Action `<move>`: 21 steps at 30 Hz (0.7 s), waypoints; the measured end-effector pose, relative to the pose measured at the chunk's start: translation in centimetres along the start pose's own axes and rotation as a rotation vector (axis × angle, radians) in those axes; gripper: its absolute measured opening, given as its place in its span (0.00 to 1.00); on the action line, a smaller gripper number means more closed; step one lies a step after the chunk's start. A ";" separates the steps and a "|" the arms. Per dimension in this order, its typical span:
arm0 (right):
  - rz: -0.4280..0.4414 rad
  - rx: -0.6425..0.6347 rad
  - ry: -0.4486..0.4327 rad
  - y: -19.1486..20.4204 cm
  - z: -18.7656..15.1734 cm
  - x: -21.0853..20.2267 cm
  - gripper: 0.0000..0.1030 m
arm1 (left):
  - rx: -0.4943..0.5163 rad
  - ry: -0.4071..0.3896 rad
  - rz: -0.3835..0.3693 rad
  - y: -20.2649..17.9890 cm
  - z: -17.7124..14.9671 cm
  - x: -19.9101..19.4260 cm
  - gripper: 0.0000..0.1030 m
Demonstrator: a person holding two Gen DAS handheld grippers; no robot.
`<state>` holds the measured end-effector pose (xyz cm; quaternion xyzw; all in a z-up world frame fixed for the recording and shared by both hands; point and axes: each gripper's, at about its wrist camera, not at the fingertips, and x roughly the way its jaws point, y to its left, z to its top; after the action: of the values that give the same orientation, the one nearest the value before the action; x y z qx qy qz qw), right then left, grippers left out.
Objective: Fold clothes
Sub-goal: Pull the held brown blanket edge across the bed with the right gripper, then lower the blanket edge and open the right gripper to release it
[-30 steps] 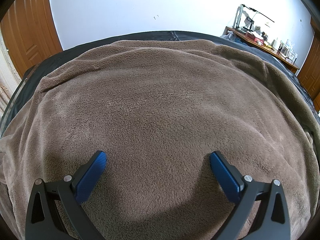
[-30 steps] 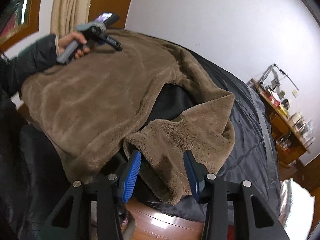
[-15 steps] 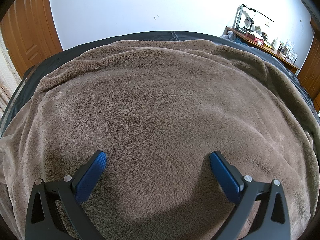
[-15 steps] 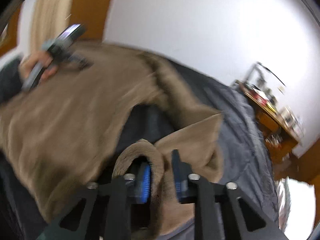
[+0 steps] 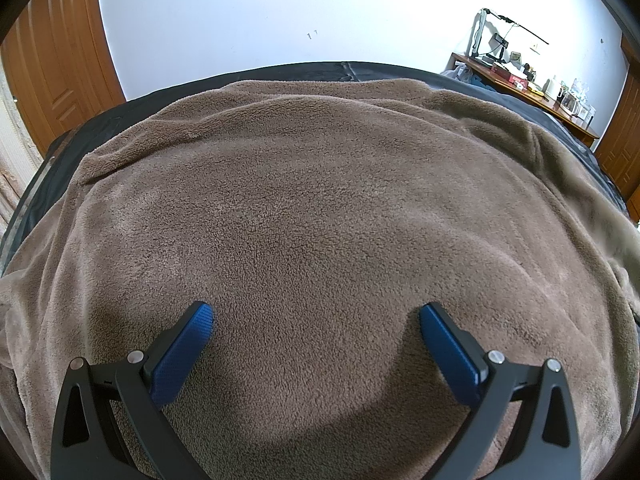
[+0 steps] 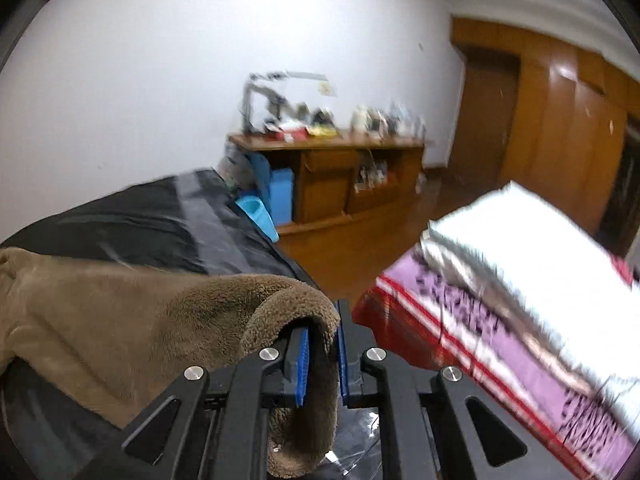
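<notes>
- While the brown fleece garment (image 5: 320, 220) lies spread across the dark bed cover (image 6: 132, 224), one edge of it is bunched between the pads of my right gripper (image 6: 320, 354), whose jaws are closing on the fold; a tail of fleece hangs down below the fingers.
- My left gripper (image 5: 316, 316) hovers over the near middle of the garment with its jaws spread wide and nothing between them.
- Risk, as I judge it: the thick pile could slide out of a narrow pinch if I pull fast, because only a small roll of cloth is caught.
- Risk: with my left gripper not pressing down, the whole garment may drag across the slick cover instead of folding.
- Surface: the bed cover is dark and smooth, showing past the far and right edges of the fleece.
- Room: a white wall (image 5: 280, 12), a cluttered wooden sideboard (image 6: 328, 176) far right, wooden doors (image 5: 52, 64), and a stack of folded bedding (image 6: 520, 292) near right; the right view is blurred.
</notes>
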<state>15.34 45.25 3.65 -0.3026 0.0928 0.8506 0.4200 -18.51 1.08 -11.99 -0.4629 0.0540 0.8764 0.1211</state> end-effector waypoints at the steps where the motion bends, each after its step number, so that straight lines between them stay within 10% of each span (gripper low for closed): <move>1: 0.009 0.001 0.031 0.1 -0.2 1.1 0.12 | 0.000 0.000 0.000 0.0 0.0 0.0 1.00; 16: 0.092 0.095 0.122 -1.3 -1.6 1.2 0.23 | 0.000 0.000 0.001 0.1 -0.1 -0.1 1.00; 21: 0.154 0.114 0.037 1.1 -0.1 -2.1 0.58 | 0.001 0.000 0.000 0.2 -0.2 -0.2 1.00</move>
<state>15.48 43.09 4.75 -0.2857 0.1716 0.8680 0.3681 -18.34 0.80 -11.92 -0.4627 0.0547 0.8765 0.1213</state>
